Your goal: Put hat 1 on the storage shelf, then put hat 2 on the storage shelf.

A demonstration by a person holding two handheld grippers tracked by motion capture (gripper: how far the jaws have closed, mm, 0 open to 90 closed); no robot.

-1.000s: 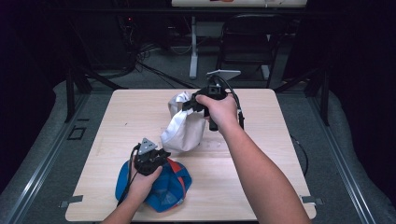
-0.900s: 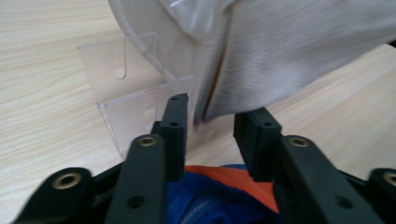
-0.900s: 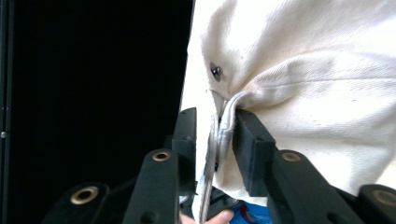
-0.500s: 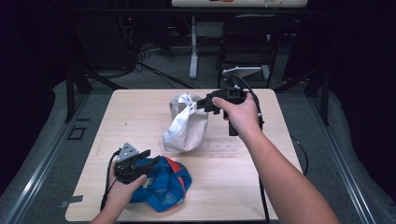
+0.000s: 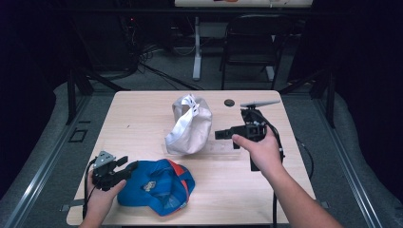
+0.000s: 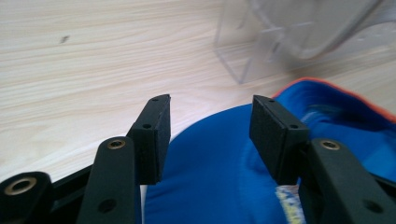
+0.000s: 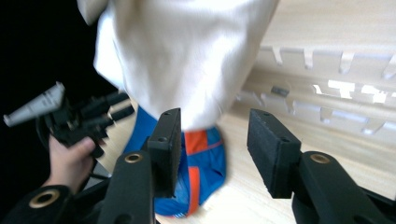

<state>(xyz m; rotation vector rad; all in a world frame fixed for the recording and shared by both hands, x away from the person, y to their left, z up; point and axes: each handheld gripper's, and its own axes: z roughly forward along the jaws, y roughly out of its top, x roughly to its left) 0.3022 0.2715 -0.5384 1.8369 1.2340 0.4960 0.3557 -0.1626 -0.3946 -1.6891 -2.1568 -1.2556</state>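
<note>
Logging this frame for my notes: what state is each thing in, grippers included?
White cap: propped upright on the clear stand, not gripped.
Blue cap: lying flat on the table, not gripped.
Left gripper: open, jaws over the blue cap's edge.
Right gripper: open, beside the white cap.

A blue cap (image 5: 157,187) with orange trim, a white cap (image 5: 189,124), pale wood table (image 5: 138,118).

dim lab or studio: lone wooden table (image 5: 142,114), floor cables (image 5: 157,71), folding chair (image 5: 249,42), dark surroundings.
</note>
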